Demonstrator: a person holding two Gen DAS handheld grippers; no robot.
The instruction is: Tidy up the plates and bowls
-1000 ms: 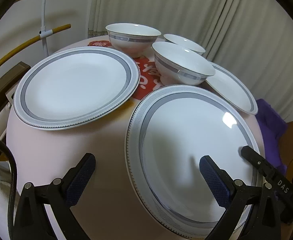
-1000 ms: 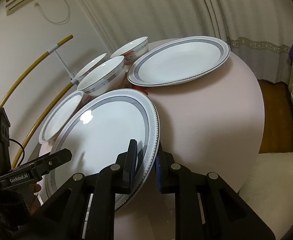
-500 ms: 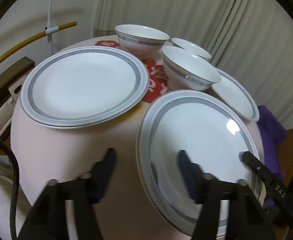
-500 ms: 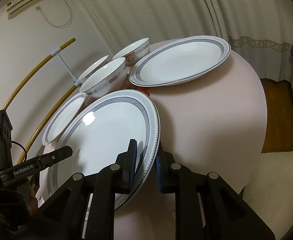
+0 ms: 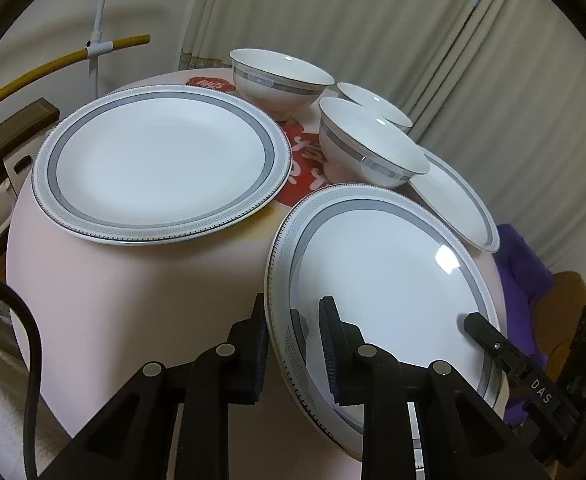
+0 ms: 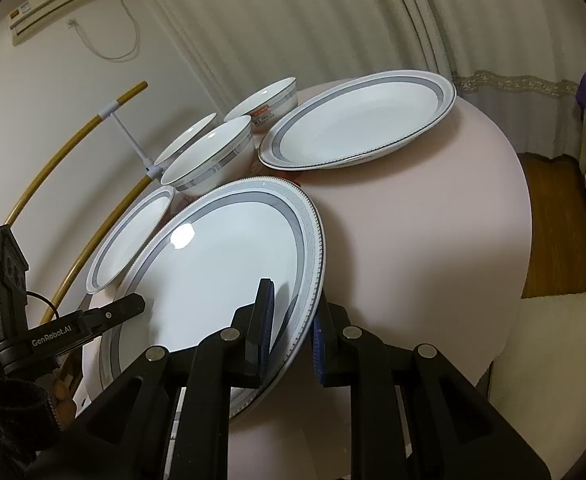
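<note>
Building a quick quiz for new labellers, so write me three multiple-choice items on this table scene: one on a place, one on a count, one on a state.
1. Where does the smaller plate lie?
A) on the floor
B) on the table beside the near large plate
C) inside a bowl

2. How many bowls are on the table?
A) one
B) three
C) five

3. What are the right tongs doing?
A) open over a bowl
B) shut on nothing
C) shut on the near large plate's rim

Key:
1 B, it lies flat just past the near large plate's edge.
2 B, three upright bowls stand grouped at the far side.
3 C, one pad is above the rim and one below it.
</note>
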